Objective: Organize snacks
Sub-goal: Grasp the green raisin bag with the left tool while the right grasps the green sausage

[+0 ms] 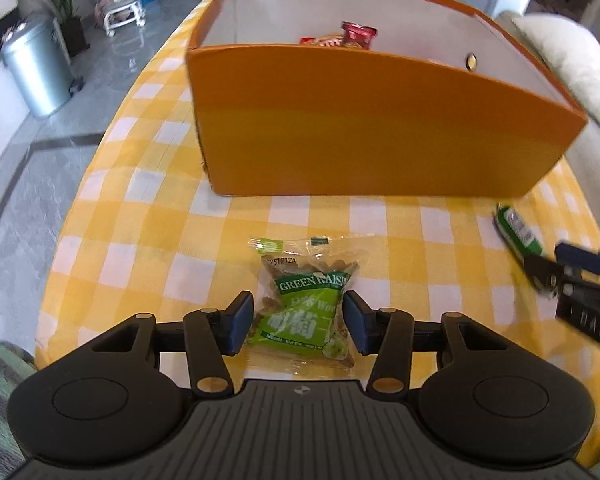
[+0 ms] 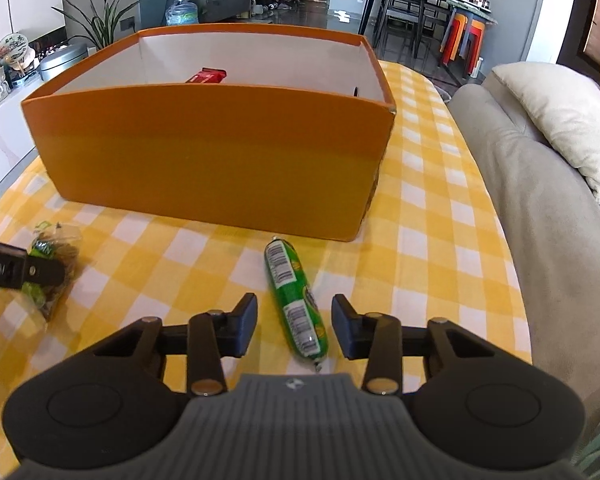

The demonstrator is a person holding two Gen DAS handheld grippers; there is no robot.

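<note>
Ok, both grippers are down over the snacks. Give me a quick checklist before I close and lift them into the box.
1. Green raisin packet between the left gripper jaws: ok.
2. Left pads pressing the packet: cannot tell; they sit right at its edges.
3. Green sausage stick between the right gripper jaws: ok, lying off-centre towards the right pad.
4. Right pads touching the stick: not ok, gaps show on both sides.
5. Orange box open on top: ok.
6. Room left inside the box: ok, only red packets visible.
</note>
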